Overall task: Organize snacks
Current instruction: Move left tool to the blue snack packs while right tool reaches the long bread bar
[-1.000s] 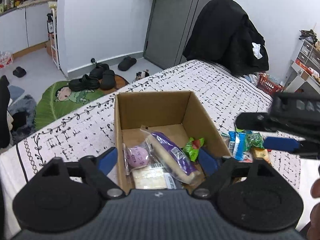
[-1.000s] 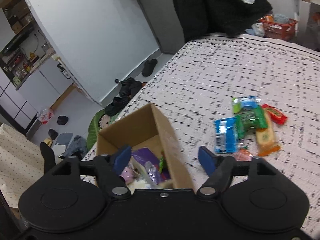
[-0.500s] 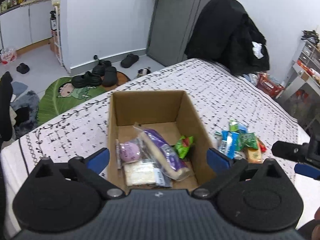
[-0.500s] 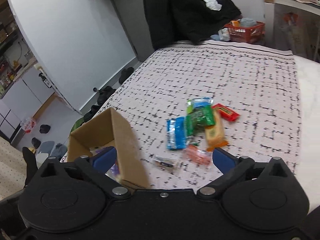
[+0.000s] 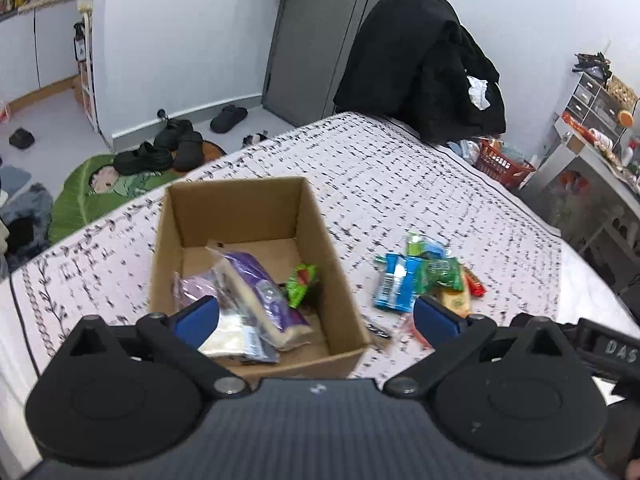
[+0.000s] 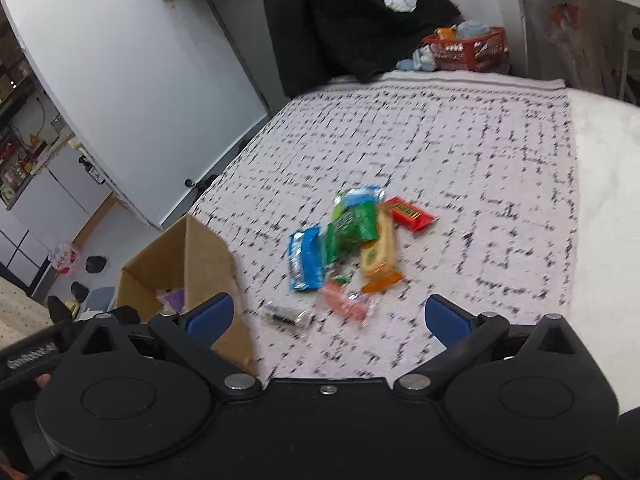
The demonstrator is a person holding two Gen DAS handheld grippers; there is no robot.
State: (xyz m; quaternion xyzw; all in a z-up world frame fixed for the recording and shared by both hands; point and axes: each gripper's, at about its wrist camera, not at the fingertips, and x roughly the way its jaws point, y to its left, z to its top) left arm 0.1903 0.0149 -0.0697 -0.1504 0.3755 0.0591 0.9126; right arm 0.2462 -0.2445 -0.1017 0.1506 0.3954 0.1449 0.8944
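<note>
An open cardboard box [image 5: 316, 220] stands on the patterned bed cover and holds a long purple pack [image 5: 264, 292], a pink pack, a white pack and a small green pack [image 5: 301, 282]. The box also shows at the left of the right wrist view [image 6: 192, 256]. A pile of loose snacks lies to its right: a blue pack [image 6: 306, 258], a green pack [image 6: 352, 228], a yellow-orange pack [image 6: 378, 254], a red pack [image 6: 410, 213], a pink pack [image 6: 346, 304] and a small clear one [image 6: 286, 314]. My left gripper [image 5: 316, 316] is open and empty above the box's near end. My right gripper [image 6: 328, 318] is open and empty, just short of the pile.
A black coat [image 5: 420, 64] hangs over a chair at the bed's far end. A red basket [image 6: 468, 46] and a grey shelf unit [image 5: 592, 152] stand to the right. Shoes [image 5: 168, 152] and a green mat lie on the floor at left.
Both grippers have opened wider. The right gripper has swung right, from over the box to face the snack pile. The left view has drawn back and shifted right.
</note>
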